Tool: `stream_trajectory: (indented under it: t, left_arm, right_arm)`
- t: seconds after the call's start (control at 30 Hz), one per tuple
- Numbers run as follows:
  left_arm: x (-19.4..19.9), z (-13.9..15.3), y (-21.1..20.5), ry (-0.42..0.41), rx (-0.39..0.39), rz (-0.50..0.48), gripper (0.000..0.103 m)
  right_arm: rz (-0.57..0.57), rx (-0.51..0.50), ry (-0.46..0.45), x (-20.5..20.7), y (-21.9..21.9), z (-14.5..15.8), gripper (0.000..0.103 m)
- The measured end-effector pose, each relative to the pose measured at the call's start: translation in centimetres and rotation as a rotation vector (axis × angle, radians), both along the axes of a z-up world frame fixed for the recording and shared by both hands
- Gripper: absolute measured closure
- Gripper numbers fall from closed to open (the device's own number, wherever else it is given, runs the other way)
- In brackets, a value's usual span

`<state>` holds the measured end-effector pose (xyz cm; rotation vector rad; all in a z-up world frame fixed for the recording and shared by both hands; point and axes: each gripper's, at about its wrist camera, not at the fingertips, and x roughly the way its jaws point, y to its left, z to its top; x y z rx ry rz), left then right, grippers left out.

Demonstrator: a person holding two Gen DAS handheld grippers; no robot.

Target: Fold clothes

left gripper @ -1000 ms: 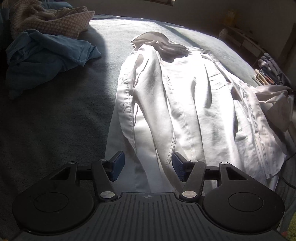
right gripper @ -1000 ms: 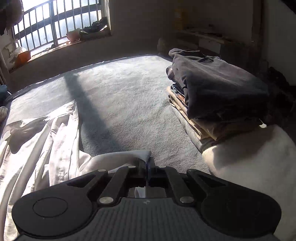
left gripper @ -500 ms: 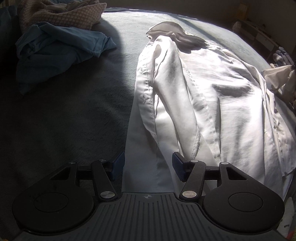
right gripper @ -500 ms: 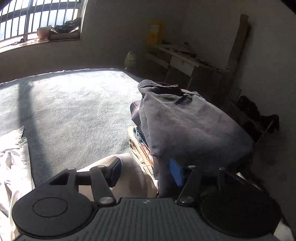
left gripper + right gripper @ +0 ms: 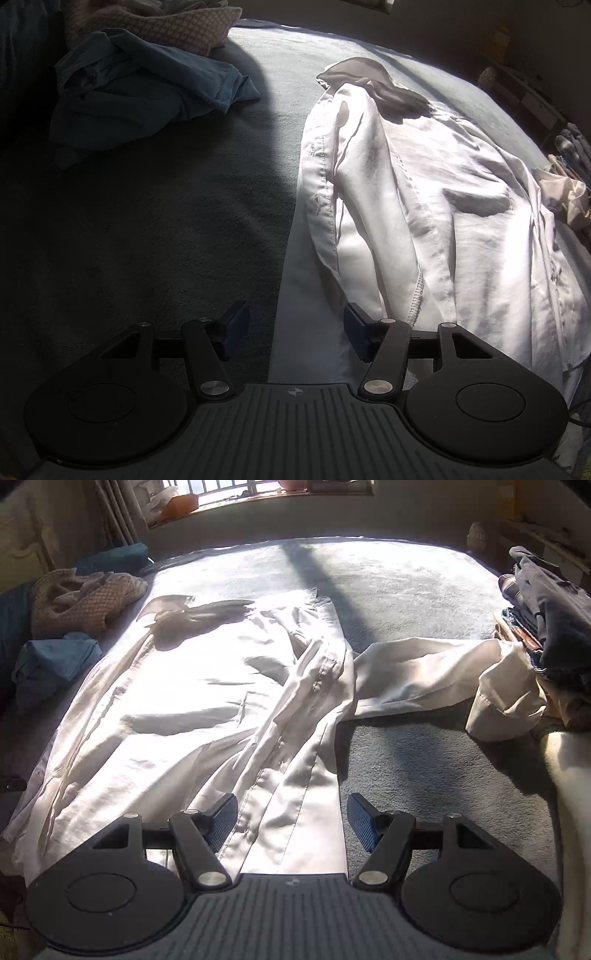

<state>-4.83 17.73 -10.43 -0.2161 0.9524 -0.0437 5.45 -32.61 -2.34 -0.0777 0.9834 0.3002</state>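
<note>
Lying where: sprawling across the grey bed cover (image 5: 424, 590), the white shirt (image 5: 207, 709) is filling the centre and left of the right wrist view, its hem running under the lower edge of both frames.

Left tool: the left gripper (image 5: 295, 330) is hovering at the lower centre of its view with jaws standing apart, nothing between them, straddling the shirt's left hem edge.

Right tool: the right gripper (image 5: 291, 821) is likewise gaping wide and holding nothing, poised over the button placket at the lower centre of its frame.

Risk: a jaw closing here is likely catching only the top layer, since the front panel is lying doubled and bunched along the placket; lifting one layer would be dragging the rest askew.

Second risk: one sleeve (image 5: 436, 672) is trailing off to the right of the frame, its cuff resting against the folded stack (image 5: 546, 627); pulling the body over could be tugging that pile.

Shirt's look: thin, creased cotton is glaring in hard sunlight, with the collar (image 5: 369, 83) crumpled at the upper centre of the left view and the near sleeve already lying folded inward along the body.

Stage: partly gathered, possibly mid-fold, though glare is washing out the seams.

Waiting nearby: a blue garment (image 5: 147, 96) and a patterned one (image 5: 85, 598) are lying rumpled at upper left.
</note>
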Motion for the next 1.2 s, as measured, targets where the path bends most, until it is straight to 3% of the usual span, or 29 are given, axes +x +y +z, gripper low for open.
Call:
stream_trajectory:
  t: [0.07,0.2,0.27,0.33,0.37,0.43,0.67,0.7,0.77,0.83,1.0,1.1,1.2]
  left_arm:
    - [-0.1,-0.1,0.2,-0.002,-0.014,0.008,0.046]
    - [-0.6,-0.1,0.2,-0.016,-0.012,0.003,0.046]
    - [-1.0,-0.1,0.2,-0.024,0.003,0.000,0.046]
    - [-1.5,-0.1,0.5,-0.029,0.018,0.003,0.046]
    - [-1.8,-0.1,0.7,-0.030,0.021,0.008,0.046]
    - [-2.3,-0.1,1.4,-0.031,0.024,0.019,0.046]
    - [-3.6,-0.5,3.4,-0.005,0.010,0.064,0.046]
    - [-3.8,-0.5,3.5,-0.003,0.003,0.062,0.046]
    - [-4.1,-0.4,3.6,-0.003,-0.018,0.058,0.046]
    - [-4.3,-0.3,3.7,-0.005,-0.047,0.060,0.046]
    - [-4.2,-0.8,3.9,0.009,-0.155,0.062,0.046]
    - [-3.7,-1.7,3.4,0.038,-0.176,0.041,0.046]
    - [-3.2,-2.3,2.7,0.051,-0.171,0.028,0.046]
  right_arm:
    - [0.157,0.007,0.103,-2.5,3.5,-1.7,0.035]
    - [0.272,-0.078,0.169,-5.3,7.5,-4.7,0.040]
    - [0.292,-0.162,0.177,-5.8,7.9,-6.0,0.052]
    - [0.292,-0.250,0.182,-6.1,7.4,-7.2,0.076]
    - [0.247,-0.255,0.177,-5.9,6.4,-6.9,0.077]
    - [0.158,-0.264,0.165,-5.6,4.2,-6.4,0.096]
    - [-0.334,-0.334,0.111,-4.1,-6.0,-4.0,0.091]
    - [-0.409,-0.348,0.104,-3.9,-7.5,-3.7,0.084]
    - [-0.516,-0.244,0.076,-4.1,-9.3,-2.1,0.072]
    - [-0.553,-0.148,0.003,-4.8,-9.6,-0.4,0.052]
    - [-0.344,0.038,-0.105,-3.9,-4.2,3.1,0.045]
    - [-0.217,0.150,-0.168,-3.5,-1.0,5.2,0.041]
    - [-0.029,0.284,-0.105,-1.8,3.9,5.9,0.040]
